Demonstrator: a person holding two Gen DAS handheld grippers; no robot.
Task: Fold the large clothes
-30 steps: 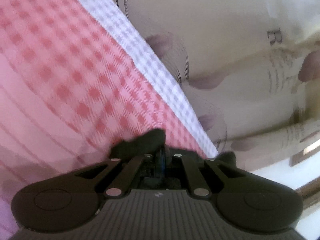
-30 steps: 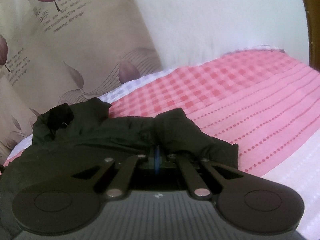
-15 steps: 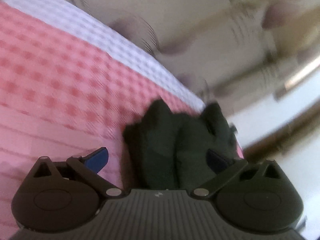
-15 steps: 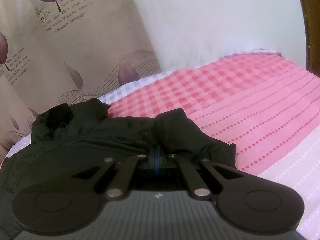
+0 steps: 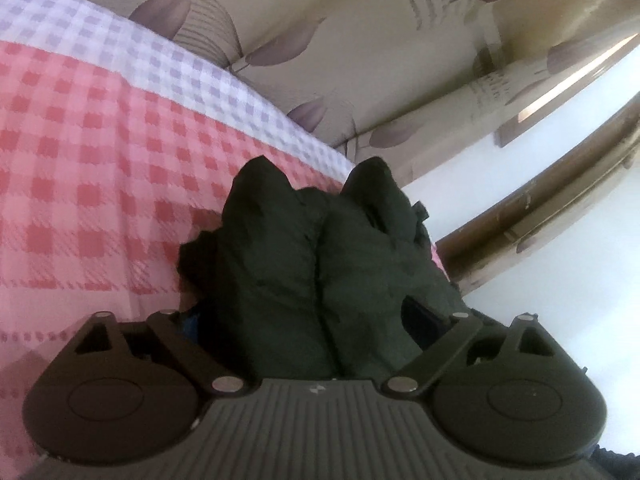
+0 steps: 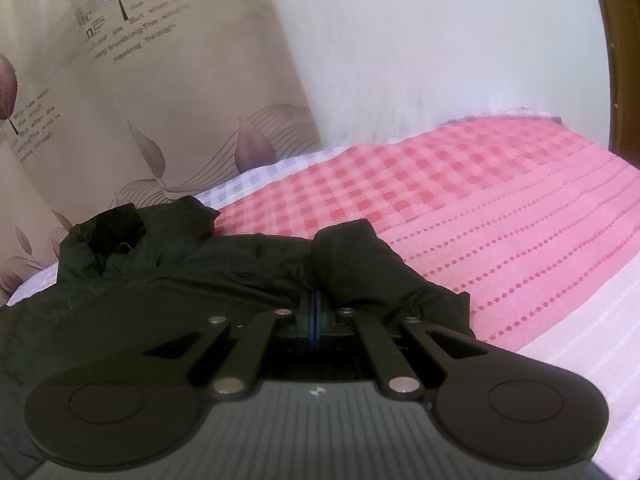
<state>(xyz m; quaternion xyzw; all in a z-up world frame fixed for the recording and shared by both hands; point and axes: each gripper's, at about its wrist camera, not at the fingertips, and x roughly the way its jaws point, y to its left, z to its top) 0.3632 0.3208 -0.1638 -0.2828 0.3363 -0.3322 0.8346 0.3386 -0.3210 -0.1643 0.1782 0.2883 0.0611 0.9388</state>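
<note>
A dark green-black jacket (image 6: 168, 280) lies on a pink checked bedspread (image 6: 500, 216), its collar toward the curtain. My right gripper (image 6: 314, 316) is shut on a bunched fold of the jacket near its right edge. In the left wrist view, my left gripper (image 5: 316, 320) is wide open with a thick bundle of the same jacket (image 5: 320, 256) lying between the spread fingers; the fingertips are mostly hidden by the cloth.
A beige curtain with purple leaf print (image 6: 160, 100) hangs along the bed's far side. A white wall (image 6: 440, 48) stands behind the bed. A brown wooden frame (image 5: 540, 208) shows at the right of the left wrist view. The bedspread (image 5: 80, 152) fills its left.
My left gripper has opened from shut and let go of the jacket fold, which now sits loose between its fingers. The left view has swung. My right gripper stays shut on the jacket.
</note>
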